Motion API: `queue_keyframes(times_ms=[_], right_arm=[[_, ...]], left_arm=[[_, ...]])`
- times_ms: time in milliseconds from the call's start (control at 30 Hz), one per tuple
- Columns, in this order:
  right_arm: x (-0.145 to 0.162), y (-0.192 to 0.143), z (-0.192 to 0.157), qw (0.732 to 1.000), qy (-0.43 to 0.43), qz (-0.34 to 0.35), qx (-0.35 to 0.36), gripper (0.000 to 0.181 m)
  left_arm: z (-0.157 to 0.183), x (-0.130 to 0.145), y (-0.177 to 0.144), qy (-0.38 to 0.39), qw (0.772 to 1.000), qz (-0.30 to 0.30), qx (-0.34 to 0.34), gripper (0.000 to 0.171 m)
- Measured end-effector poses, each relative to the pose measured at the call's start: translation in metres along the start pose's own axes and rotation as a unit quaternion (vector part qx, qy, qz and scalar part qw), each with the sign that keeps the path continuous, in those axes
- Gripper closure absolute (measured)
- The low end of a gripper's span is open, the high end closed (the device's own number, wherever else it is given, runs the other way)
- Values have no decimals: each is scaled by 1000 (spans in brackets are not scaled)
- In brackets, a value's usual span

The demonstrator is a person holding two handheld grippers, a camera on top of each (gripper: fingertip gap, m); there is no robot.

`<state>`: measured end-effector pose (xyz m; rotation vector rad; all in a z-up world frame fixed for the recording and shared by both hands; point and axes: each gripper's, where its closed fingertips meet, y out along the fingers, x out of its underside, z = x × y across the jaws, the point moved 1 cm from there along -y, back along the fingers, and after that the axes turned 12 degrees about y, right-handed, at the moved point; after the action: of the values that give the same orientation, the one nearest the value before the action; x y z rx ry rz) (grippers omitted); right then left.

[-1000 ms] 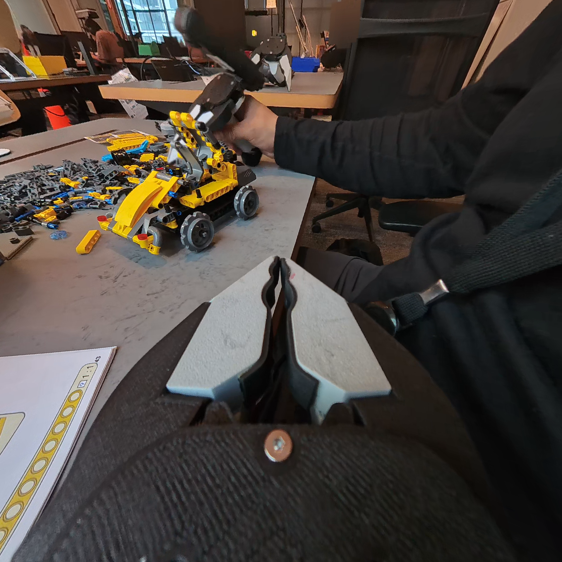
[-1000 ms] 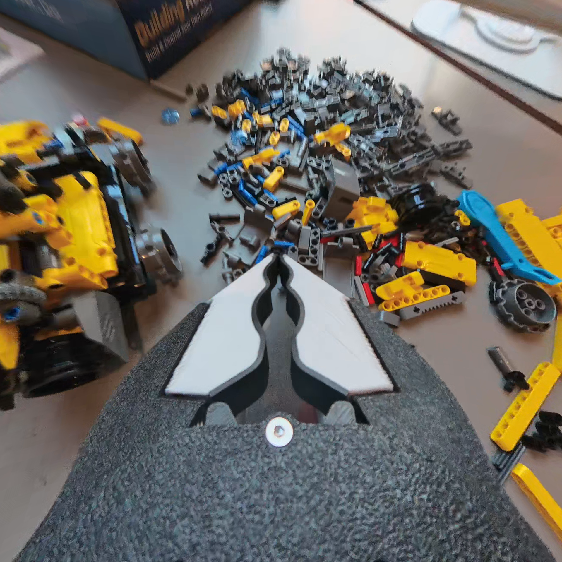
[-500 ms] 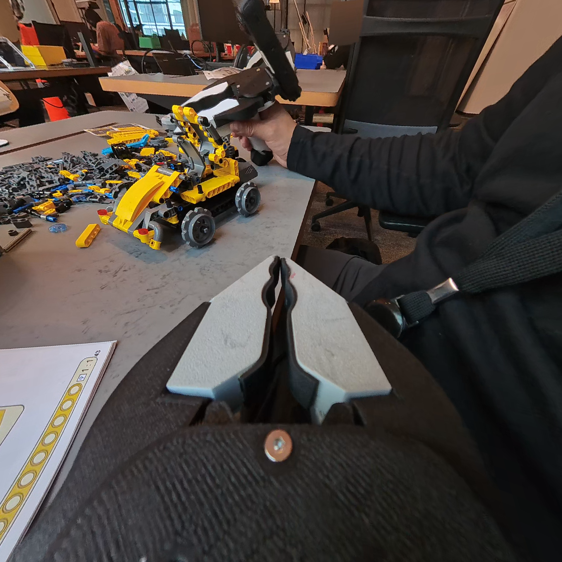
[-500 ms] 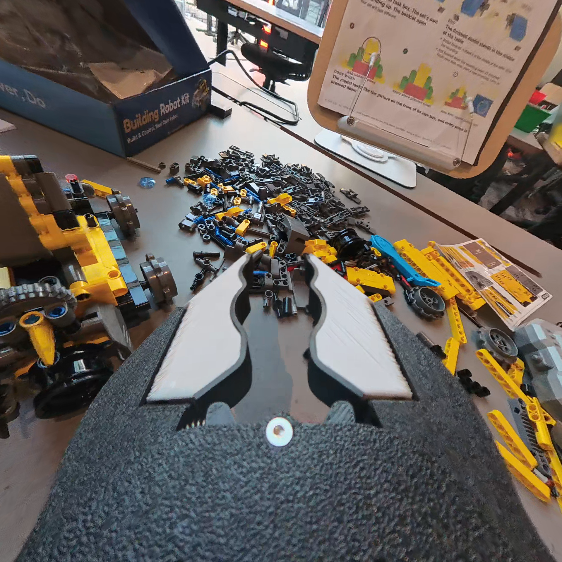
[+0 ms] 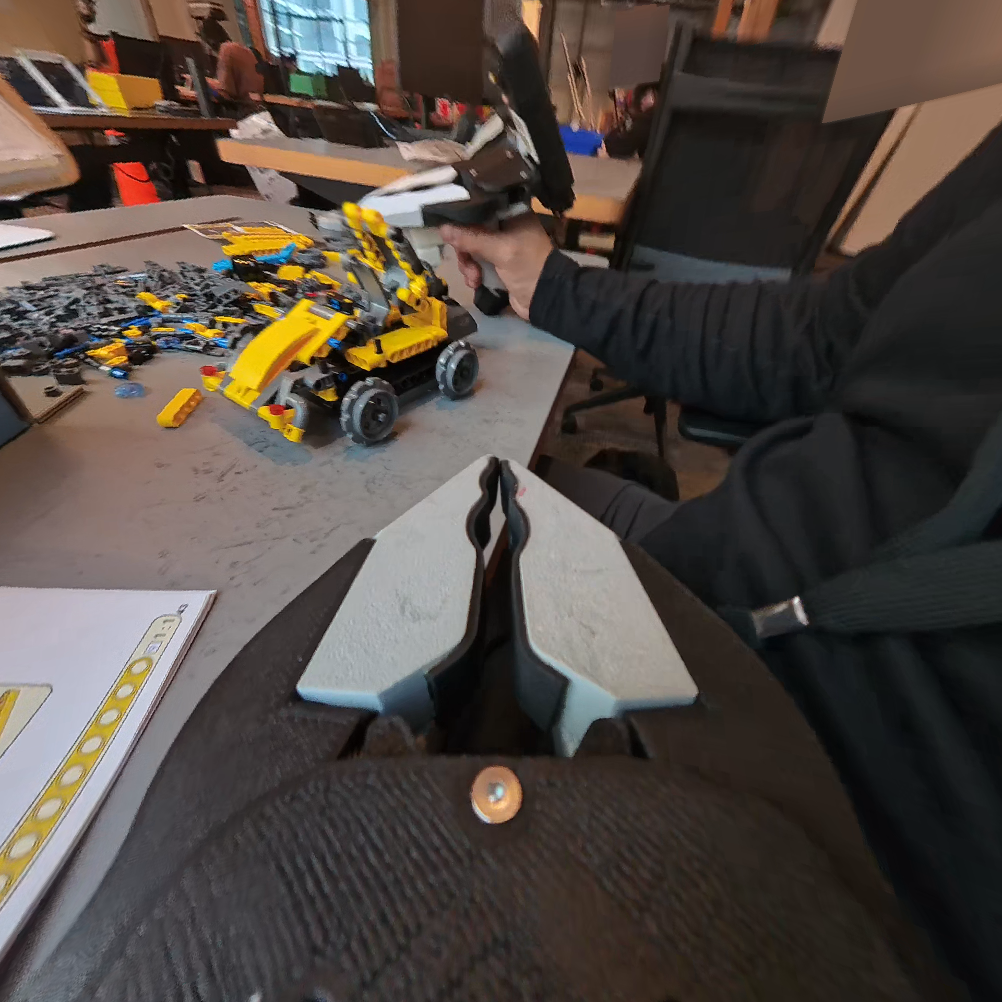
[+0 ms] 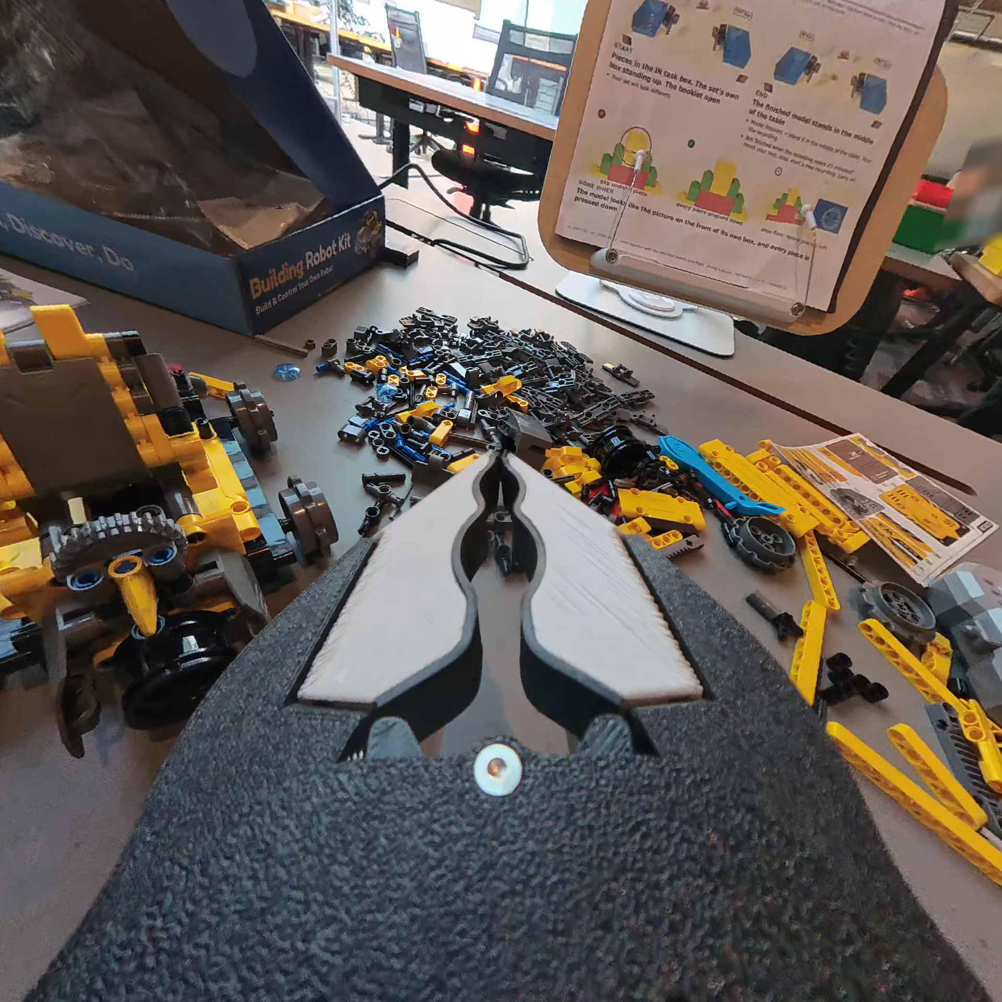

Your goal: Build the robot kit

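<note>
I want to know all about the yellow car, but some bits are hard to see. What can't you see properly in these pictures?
- Yellow car, right wrist view: its left side is cut off by the picture edge.
- Right gripper, left wrist view: motion blur smears its tips over the car's top, so touching cannot be told.
- Pile of small pieces, right wrist view: single pieces too small to tell; the gripper covers its near edge.
- Booklet, left wrist view: cut off at the left edge.

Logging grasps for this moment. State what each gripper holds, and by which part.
Nothing is held. The left gripper is shut on nothing at the table edge. The right gripper is shut and empty above the loose brick pieces.
</note>
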<state>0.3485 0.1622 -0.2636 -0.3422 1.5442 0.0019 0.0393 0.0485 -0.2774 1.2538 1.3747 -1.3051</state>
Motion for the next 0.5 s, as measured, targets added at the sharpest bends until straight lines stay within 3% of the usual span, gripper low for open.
queue_keyframes(times_ms=[133,333,500], right_arm=[[7,5,-5,1000,-12,-27,-11,181],[11,10,2,998,-46,-40,31,181],[11,10,12,997,-39,-42,56,181]], left_arm=[[-16,-7,-14,-34,999,26,-32,162],[-11,-8,-16,-85,996,33,3,135],[-13,-4,-18,-82,996,22,7,135]])
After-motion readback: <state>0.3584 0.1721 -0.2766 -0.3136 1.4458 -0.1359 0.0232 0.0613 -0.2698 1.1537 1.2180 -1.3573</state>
